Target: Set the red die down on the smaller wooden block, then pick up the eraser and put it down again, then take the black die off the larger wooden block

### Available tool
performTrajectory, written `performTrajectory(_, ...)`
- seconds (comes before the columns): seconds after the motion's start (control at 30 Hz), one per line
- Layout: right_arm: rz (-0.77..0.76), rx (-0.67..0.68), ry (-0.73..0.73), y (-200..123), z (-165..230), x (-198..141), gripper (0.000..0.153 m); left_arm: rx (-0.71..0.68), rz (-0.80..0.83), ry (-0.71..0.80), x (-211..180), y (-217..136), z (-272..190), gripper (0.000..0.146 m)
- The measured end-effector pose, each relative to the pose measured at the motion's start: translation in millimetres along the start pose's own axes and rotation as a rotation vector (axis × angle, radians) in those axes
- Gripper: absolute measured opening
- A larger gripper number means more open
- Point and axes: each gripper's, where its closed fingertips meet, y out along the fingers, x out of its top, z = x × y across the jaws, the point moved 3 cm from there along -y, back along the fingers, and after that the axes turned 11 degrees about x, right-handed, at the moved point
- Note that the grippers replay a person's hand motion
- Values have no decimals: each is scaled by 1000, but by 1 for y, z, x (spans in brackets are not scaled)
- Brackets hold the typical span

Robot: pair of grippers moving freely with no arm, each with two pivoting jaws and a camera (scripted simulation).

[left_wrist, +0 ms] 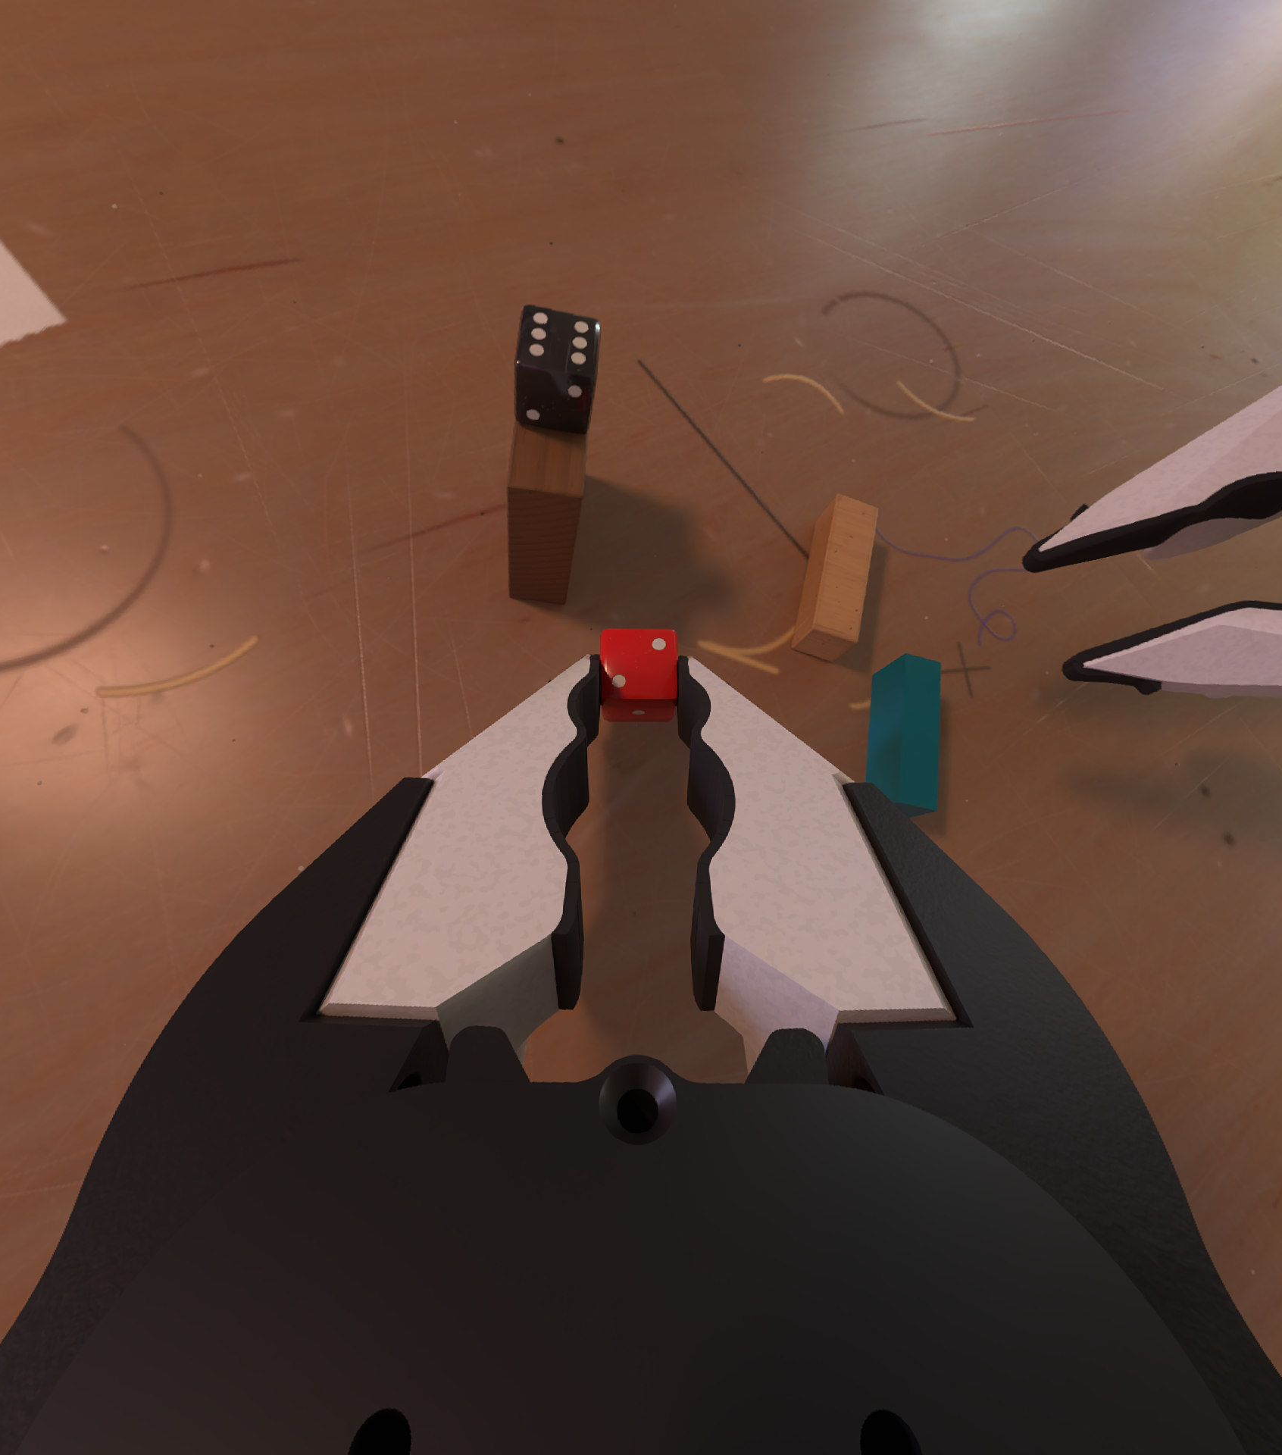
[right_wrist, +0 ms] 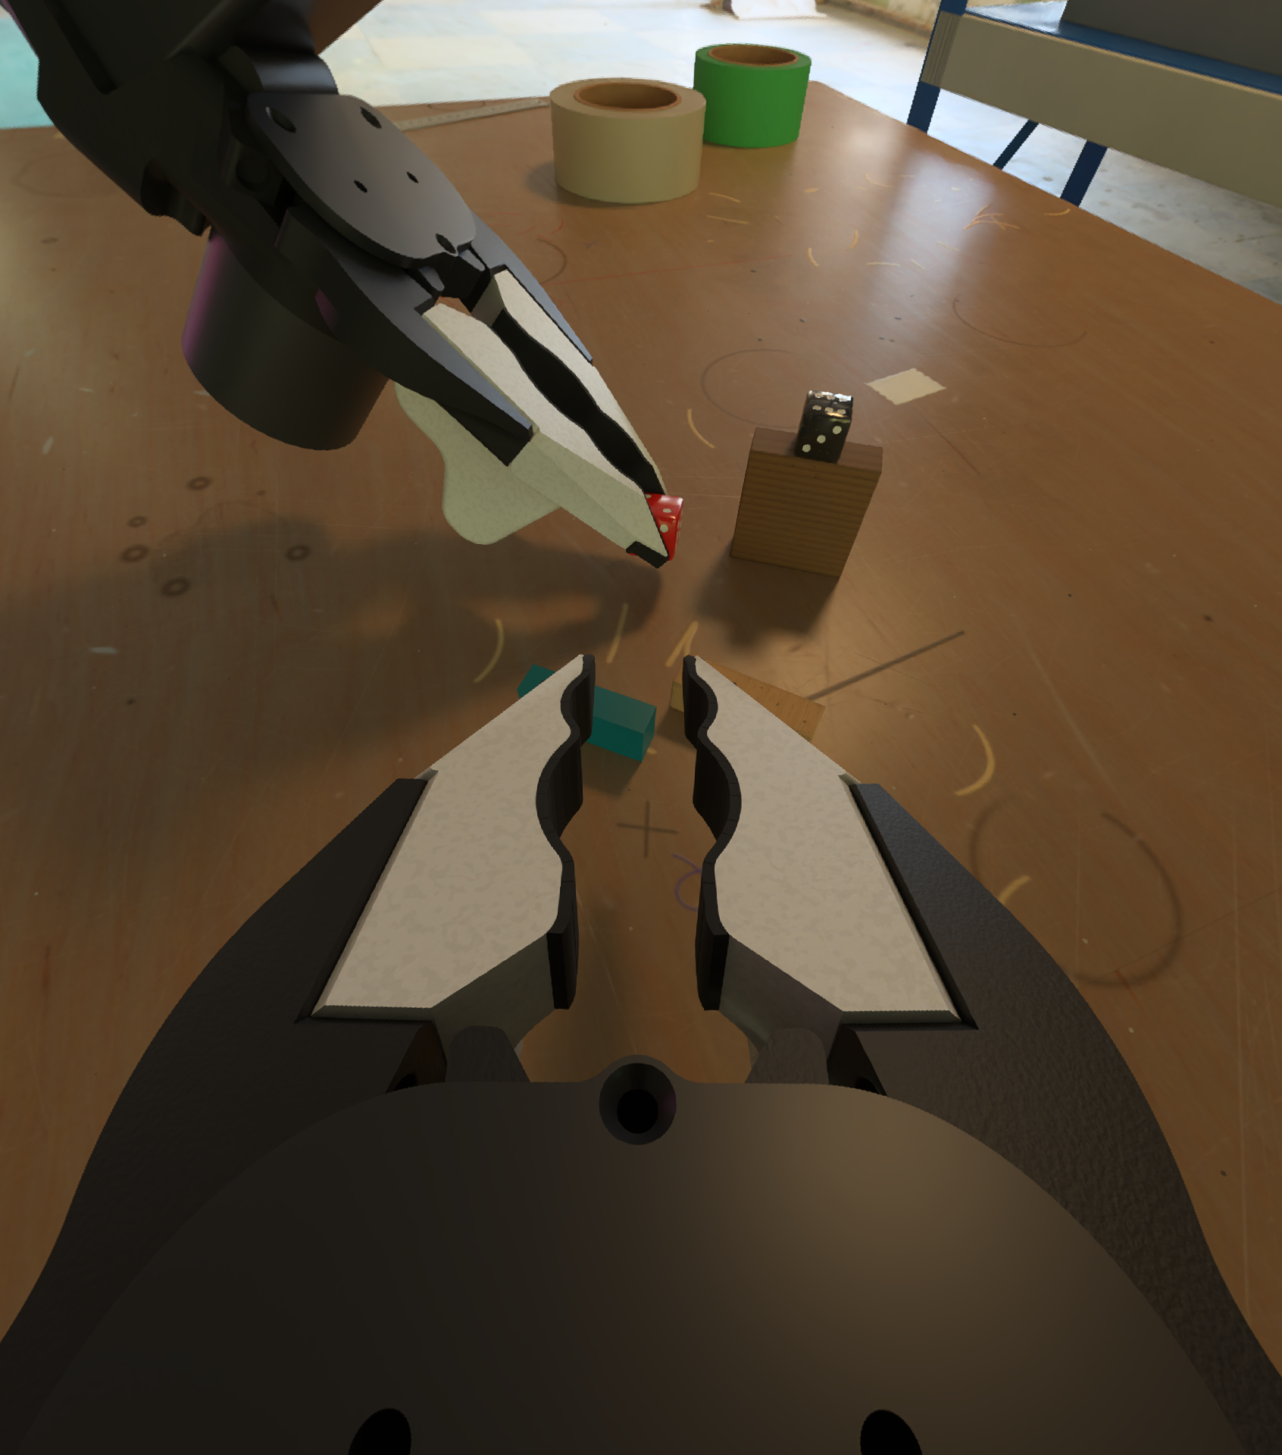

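My left gripper (left_wrist: 638, 665) is shut on the red die (left_wrist: 638, 665) and holds it above the table; it shows in the right wrist view (right_wrist: 660, 529) with the red die (right_wrist: 667, 520) at its tips. The black die (left_wrist: 555, 368) stands on the larger wooden block (left_wrist: 543, 520), also seen in the right wrist view as die (right_wrist: 825, 427) on block (right_wrist: 803, 504). The smaller wooden block (left_wrist: 836, 579) lies to the right, near the teal eraser (left_wrist: 904, 732). My right gripper (right_wrist: 638, 669) is open and empty, above the eraser (right_wrist: 622, 724) and the smaller block (right_wrist: 779, 697).
A beige tape roll (right_wrist: 626, 142) and a green tape roll (right_wrist: 752, 94) stand at the far end of the wooden table (right_wrist: 1094, 551). A pale paper scrap (right_wrist: 904, 386) lies beyond the larger block. The table's right edge runs past a blue-legged bench (right_wrist: 1055, 118).
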Motion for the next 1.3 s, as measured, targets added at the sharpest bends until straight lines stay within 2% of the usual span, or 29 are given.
performTrajectory(0.2, -65, 11, 33, -6, -3, 4, 20, -72, -50, 0, 14, -3, -16, 18)
performTrajectory(0.5, -91, 16, 34, -9, -2, 6, 20, -264, 45, 134, 17, 17, -68, 18)
performTrajectory(0.77, -94, 24, 35, -9, -2, 7, 20, -243, 48, 82, 23, 26, -66, 18)
performTrajectory(0.9, -102, 25, 36, -10, -2, 7, 20, -241, 36, 39, 23, 16, -61, 29)
performTrajectory(1.1, -108, 11, 39, -15, -5, 6, 20, -209, 79, 94, -13, -13, -64, 35)
performTrajectory(1.3, -147, 32, 74, -19, -8, 8, 20, -143, 69, 98, -28, -10, -78, 32)
